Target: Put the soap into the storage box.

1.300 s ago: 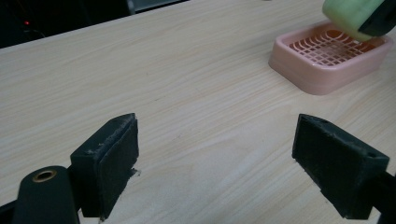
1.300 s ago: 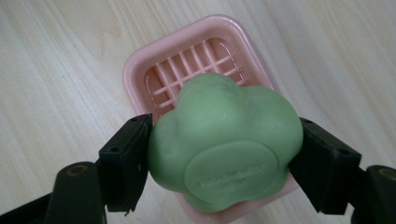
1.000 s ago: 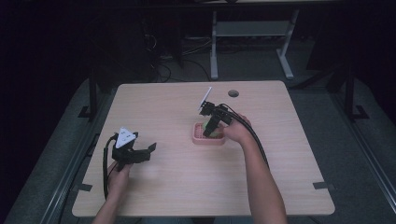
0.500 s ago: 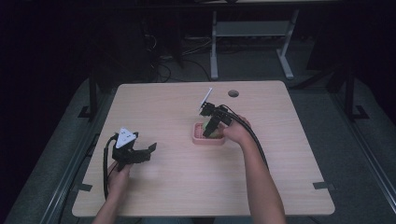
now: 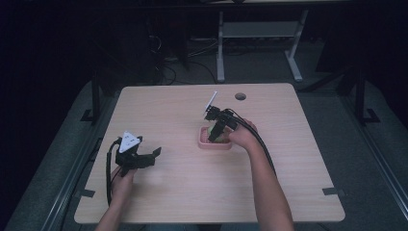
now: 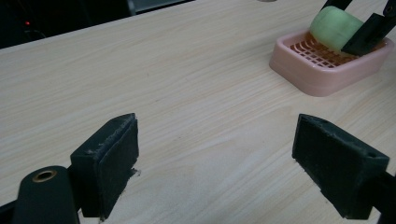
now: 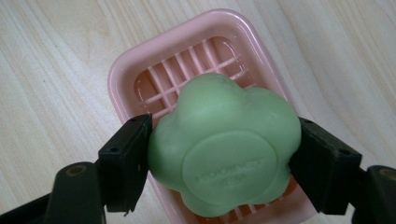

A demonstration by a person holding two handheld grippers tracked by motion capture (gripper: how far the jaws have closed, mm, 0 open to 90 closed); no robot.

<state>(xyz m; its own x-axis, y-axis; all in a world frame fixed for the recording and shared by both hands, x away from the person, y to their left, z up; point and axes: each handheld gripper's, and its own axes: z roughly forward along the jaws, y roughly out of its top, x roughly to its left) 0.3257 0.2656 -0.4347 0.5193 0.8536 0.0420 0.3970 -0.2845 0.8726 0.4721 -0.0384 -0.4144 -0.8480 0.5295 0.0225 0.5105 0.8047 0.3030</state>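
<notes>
A green flower-shaped soap bar is clamped between the two black jaws of my right gripper, just above a pink slatted soap dish. From above, that gripper points down into the dish near the table's middle. The left gripper view shows the dish with the soap held over it at the upper right. My left gripper rests at the table's left front, jaws wide apart with only bare wood between them.
The light wooden table has a round cable hole at its far right. Black cables trail from both grippers. A white desk frame stands on the dark floor beyond the far edge.
</notes>
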